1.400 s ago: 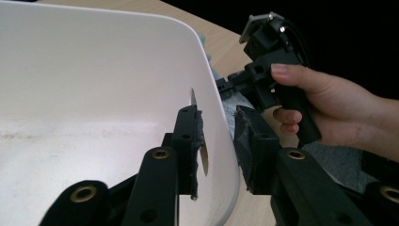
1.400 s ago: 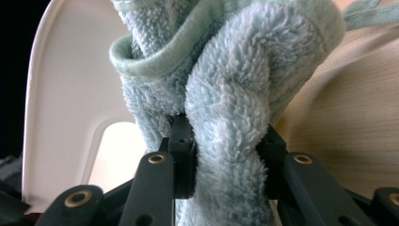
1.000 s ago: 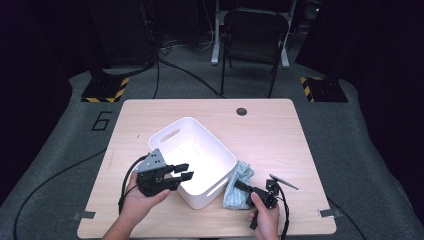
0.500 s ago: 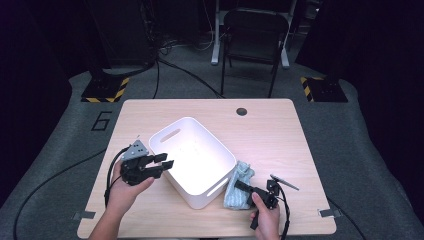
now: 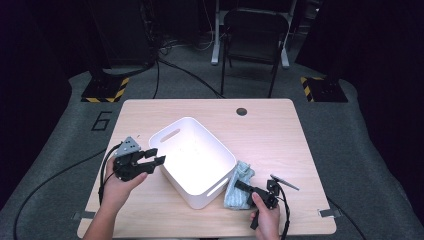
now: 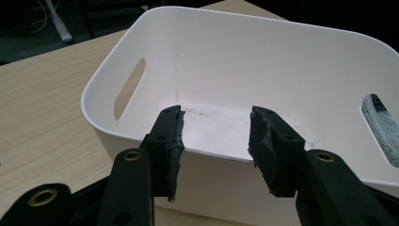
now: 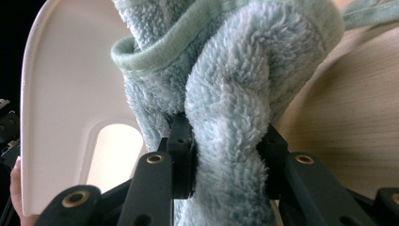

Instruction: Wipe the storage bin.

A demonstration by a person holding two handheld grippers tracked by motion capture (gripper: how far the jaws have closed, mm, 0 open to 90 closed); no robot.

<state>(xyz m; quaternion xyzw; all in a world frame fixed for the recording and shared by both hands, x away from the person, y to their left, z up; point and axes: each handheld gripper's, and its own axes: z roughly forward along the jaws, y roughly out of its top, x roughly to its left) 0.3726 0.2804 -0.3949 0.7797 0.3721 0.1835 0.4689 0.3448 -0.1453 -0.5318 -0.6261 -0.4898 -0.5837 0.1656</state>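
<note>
A white plastic basin (image 5: pixel 192 155) stands empty, set at an angle, in the middle of the wooden table (image 5: pixel 280 135). My left gripper (image 5: pixel 156 155) hovers just left of the basin, pointing at its wall. In the left gripper view, my left gripper (image 6: pixel 219 141) has just been opening, with nothing between its jaws; the basin's rim (image 6: pixel 141 136) lies just beyond them. A fluffy light-blue towel (image 5: pixel 242 172) lies bunched against the basin's right wall. My right gripper (image 5: pixel 239 186) is shut on the towel (image 7: pixel 235 94), whose fold is pinched between the pads (image 7: pixel 181 155).
A round cable hole (image 5: pixel 241 111) sits near the table's far edge. A chair (image 5: pixel 255 30) stands behind the table, and cables run across the floor at the left. Bare tabletop lies beyond the basin and to its right.
My left gripper has drawn back to the left from the basin's near-left wall, and its jaws stand wider. The right gripper and the towel have not moved.
</note>
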